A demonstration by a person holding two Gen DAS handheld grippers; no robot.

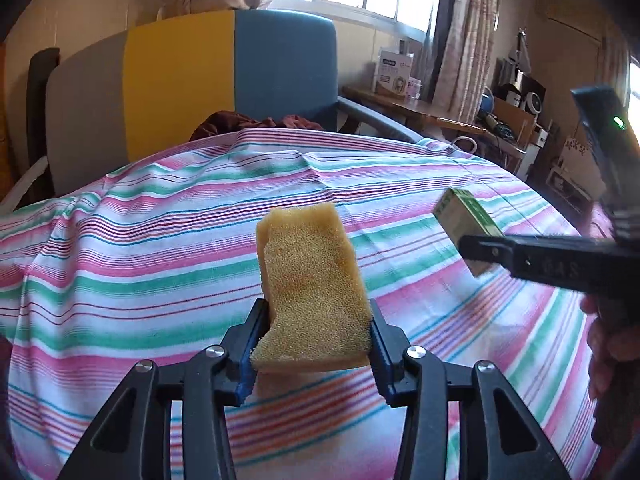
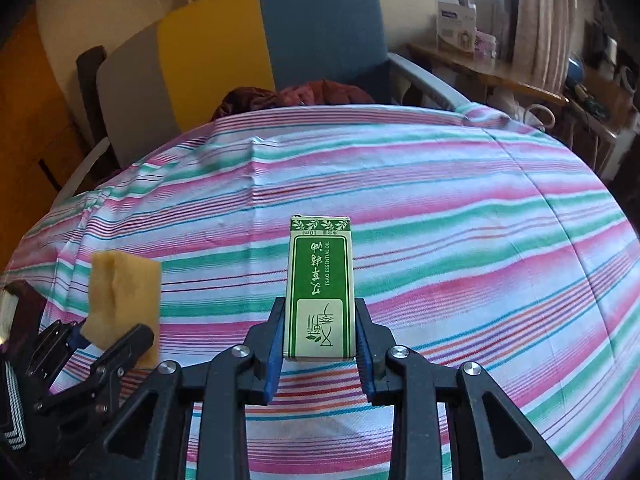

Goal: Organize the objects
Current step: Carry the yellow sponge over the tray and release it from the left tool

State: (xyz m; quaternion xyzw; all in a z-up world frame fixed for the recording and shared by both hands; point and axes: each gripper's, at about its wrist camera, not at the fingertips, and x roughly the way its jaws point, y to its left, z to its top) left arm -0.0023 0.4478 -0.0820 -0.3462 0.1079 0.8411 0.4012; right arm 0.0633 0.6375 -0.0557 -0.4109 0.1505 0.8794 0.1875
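Blue-padded jaws of the left gripper point(image 1: 314, 354) pinch a porous yellow sponge point(image 1: 308, 280), its long axis pointing to 12 o'clock over the striped tablecloth point(image 1: 140, 240). At 3 o'clock, the right gripper point(image 2: 320, 354) clamps a rigid green-and-cream cardboard box point(image 2: 320, 288), likewise lengthwise. Both look ready for placing.

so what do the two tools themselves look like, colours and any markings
Both are black plastic linkages with silver pivot bolts and blue ribbed pads inside the fingers. That shows on the left tool and the right tool alike. Seen from the left camera, the right tool's finger carries embossed letters, and its body shows a green light. A bare hand grips it; no sleeve shows.
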